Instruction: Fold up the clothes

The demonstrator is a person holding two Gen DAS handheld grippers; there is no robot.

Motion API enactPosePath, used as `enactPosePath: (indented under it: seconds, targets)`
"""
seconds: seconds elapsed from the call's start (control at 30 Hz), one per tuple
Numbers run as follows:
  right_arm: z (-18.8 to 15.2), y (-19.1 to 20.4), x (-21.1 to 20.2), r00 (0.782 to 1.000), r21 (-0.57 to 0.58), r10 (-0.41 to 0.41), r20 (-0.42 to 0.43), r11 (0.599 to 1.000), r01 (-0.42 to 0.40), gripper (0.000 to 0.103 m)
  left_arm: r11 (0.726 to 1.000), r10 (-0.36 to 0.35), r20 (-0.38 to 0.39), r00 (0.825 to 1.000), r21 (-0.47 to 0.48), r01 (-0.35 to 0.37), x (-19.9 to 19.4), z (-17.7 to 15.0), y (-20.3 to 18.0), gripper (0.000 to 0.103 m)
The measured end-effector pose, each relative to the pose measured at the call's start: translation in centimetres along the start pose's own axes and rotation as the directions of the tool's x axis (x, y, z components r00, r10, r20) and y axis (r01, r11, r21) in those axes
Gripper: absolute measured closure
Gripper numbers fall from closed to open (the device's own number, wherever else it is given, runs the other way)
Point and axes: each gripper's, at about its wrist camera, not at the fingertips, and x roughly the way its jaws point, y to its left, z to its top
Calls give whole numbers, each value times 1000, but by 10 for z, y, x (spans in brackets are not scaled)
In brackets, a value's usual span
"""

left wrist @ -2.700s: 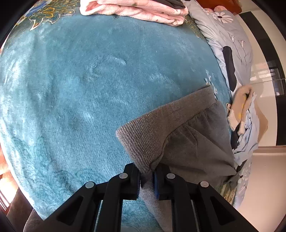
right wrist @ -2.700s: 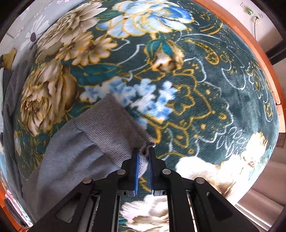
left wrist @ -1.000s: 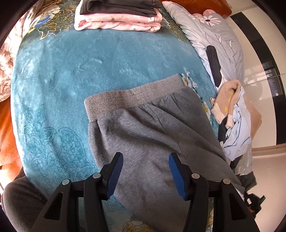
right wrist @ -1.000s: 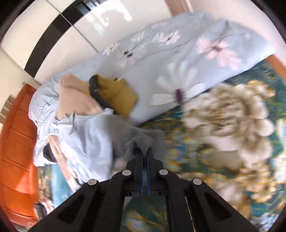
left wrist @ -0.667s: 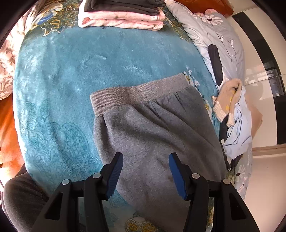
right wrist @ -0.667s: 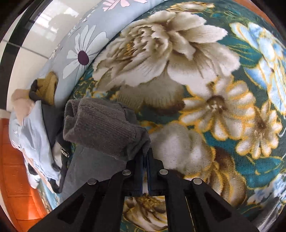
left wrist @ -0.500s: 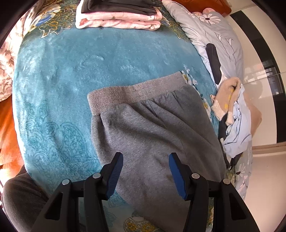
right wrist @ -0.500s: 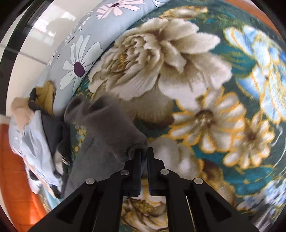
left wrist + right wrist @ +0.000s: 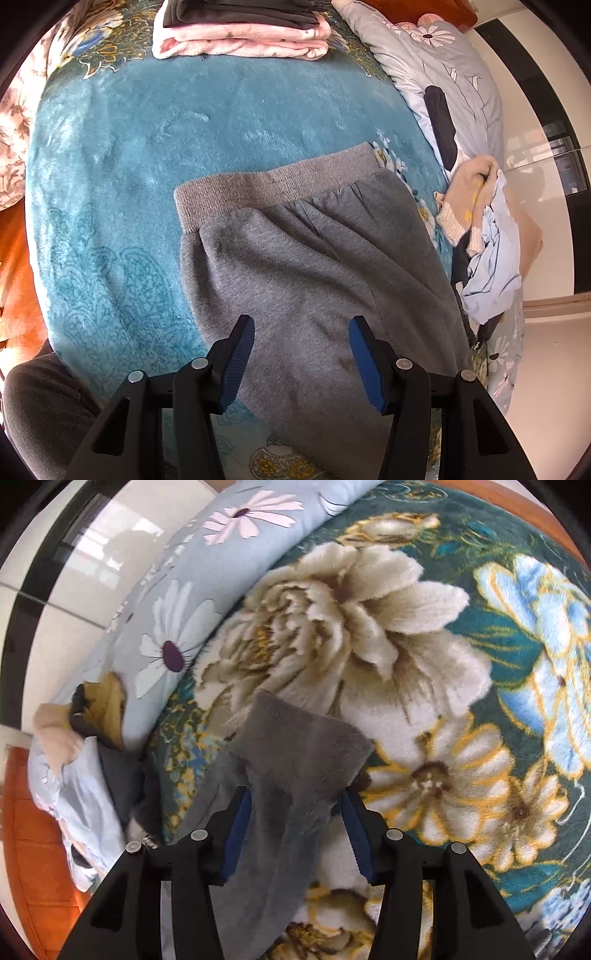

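Grey sweatpants (image 9: 314,266) lie flat on the teal blanket (image 9: 110,155), ribbed waistband (image 9: 273,184) toward the far side. My left gripper (image 9: 301,328) is open and empty, hovering over the upper leg part of the pants. In the right wrist view the ribbed leg cuff (image 9: 299,738) of the pants lies on the flowered blanket (image 9: 369,646). My right gripper (image 9: 295,801) is open, its fingers on either side of the leg just below the cuff, not clamping it.
A folded stack of pink and dark clothes (image 9: 240,33) sits at the far edge. A pile of unfolded clothes (image 9: 480,229) lies to the right by a grey floral quilt (image 9: 443,74); it also shows in the right wrist view (image 9: 74,757).
My right gripper carried the leg cuff across the bed, laid it on the flowered blanket and opened. My left gripper let go of the waistband earlier and stays open above the pants.
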Motion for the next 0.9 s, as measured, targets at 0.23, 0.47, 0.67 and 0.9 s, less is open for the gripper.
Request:
enactPosePath:
  seconds: [0.23, 0.47, 0.67, 0.9]
  targets:
    - [8, 3, 0, 1000, 1, -29, 10, 1000, 29, 95, 1000, -8, 4, 1000, -30, 8, -2, 0, 10, 46]
    - [10, 17, 0, 988, -86, -139, 61, 986, 144, 98, 997, -15, 9, 1000, -71, 16, -4, -1, 25, 46]
    - [1, 26, -24, 972, -73, -180, 154, 979, 192, 95, 994, -29, 12, 1000, -101, 30, -3, 5, 33, 46]
    - [-41, 99, -27, 994, -337, -43, 102, 938, 75, 71, 973, -154, -8, 988, -175, 150, 17, 54, 0, 46]
